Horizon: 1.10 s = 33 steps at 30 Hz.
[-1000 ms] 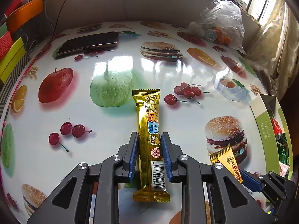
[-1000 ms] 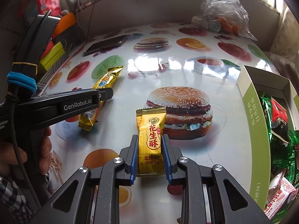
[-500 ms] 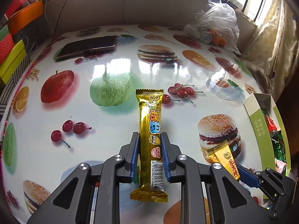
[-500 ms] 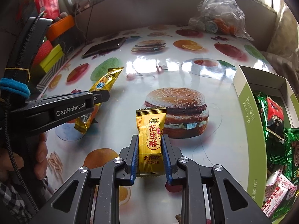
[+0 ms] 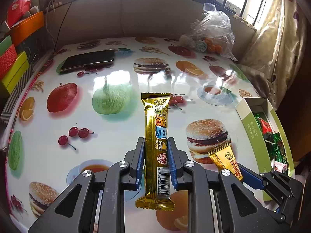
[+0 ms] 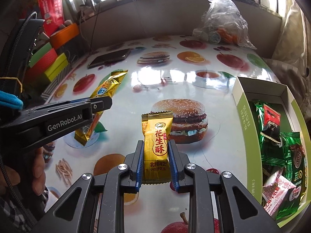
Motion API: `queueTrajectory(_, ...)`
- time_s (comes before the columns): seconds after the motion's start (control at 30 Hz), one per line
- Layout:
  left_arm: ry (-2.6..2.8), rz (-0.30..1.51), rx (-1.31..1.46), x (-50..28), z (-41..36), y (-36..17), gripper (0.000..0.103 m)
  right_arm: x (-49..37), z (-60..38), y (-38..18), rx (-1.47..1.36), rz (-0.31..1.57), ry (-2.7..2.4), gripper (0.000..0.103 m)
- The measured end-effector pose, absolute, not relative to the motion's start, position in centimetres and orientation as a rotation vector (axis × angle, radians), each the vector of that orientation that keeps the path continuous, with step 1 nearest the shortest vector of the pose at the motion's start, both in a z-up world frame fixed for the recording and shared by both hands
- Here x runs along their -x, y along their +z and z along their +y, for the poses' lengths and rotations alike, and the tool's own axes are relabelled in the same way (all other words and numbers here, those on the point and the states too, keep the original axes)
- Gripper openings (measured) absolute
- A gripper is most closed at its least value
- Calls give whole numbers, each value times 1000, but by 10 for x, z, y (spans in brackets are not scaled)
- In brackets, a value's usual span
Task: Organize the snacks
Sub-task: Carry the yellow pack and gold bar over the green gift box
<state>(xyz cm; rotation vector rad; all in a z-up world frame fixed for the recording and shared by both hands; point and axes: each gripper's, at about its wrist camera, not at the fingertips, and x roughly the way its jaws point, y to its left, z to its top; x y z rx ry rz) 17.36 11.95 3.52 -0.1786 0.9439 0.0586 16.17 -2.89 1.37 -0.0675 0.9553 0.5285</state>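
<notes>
left gripper (image 5: 156,151): i have it clamped on the long gold foil snack bar (image 5: 157,136), at 6 o'clock.
right gripper (image 6: 156,151): i have it pinching the short gold peanut candy packet (image 6: 157,145).
green cardboard box (image 6: 242,116): 3 o'clock, holding packets.

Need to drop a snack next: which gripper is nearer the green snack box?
Right. The right gripper, shut on the peanut candy, sits just beside the green snack box. The left gripper, holding the long gold bar, is on the right gripper's far side from it.
</notes>
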Motion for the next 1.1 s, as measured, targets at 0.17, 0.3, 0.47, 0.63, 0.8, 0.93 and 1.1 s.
queueTrajectory(0.17,52,930,173,-167,115,43,24,-156,-33,19,65,943,525,23)
queueTrajectory(0.3,49,924,169,-163,112,47,23,-152,-36,22,62,937,522,23)
queueTrajectory(0.47,45,911,163,-159,108,53,23,-147,-40,27,57,925,521,23)
queueTrajectory(0.63,34,903,156,-155,101,58,23,-142,-45,32,50,913,516,23)
queueTrajectory(0.8,11,893,151,-152,92,65,24,-138,-55,40,35,895,495,23)
queueTrajectory(0.93,-12,888,142,-152,81,69,24,-137,-68,46,21,885,465,23)
queueTrajectory(1.1,-38,888,127,-152,65,73,24,-136,-87,51,0,874,430,23)
